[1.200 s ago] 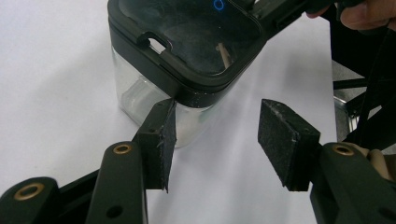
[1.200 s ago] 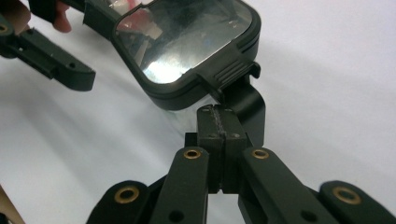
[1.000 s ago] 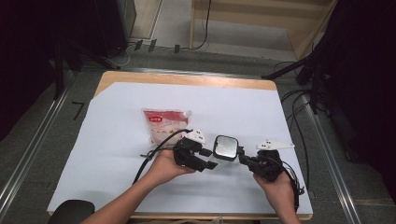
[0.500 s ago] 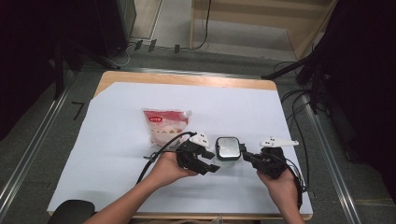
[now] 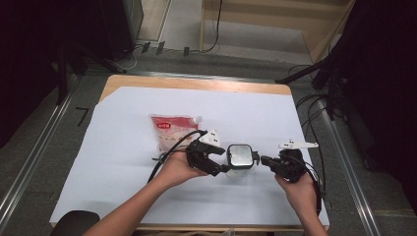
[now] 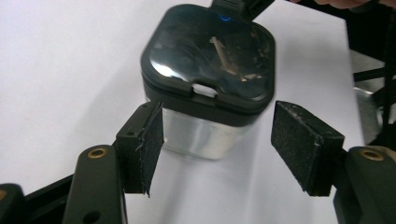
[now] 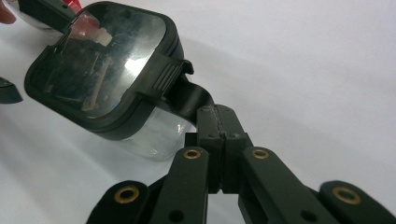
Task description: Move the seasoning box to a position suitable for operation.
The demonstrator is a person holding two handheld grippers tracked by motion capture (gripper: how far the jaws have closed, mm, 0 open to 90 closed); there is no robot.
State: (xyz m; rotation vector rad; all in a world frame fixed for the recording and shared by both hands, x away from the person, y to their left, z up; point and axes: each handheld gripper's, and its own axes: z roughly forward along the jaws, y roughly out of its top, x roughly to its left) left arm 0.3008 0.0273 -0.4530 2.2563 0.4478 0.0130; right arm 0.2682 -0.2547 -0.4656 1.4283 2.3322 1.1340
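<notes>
I've got the container (image 5: 240,158), a small clear box w/ a black lid, sitting on the white sheet (image 5: 123,172), just right of the red snack pouch (image 5: 173,130) and between my two grippers. Right gripper (image 7: 218,122): jaws pressed together, pinching the black tab (image 7: 187,95) that sticks out from the lid's clip on the side away from the pouch. I hold there prob. so the box can't slide and so the latch side stays under control. Left gripper (image 6: 218,140) sits on the pouch side of the box; its jaws have just been opening and now stand spread either side of the box's clear wall, pads (image 6: 150,140) not pressing on it as far as I can see, tho the one pad is v. close to the corner. Reads to me as letting go of the body now it's set down, right side keeping it steady. The lid is shut on the box, its small white catch facing the left gripper.
</notes>
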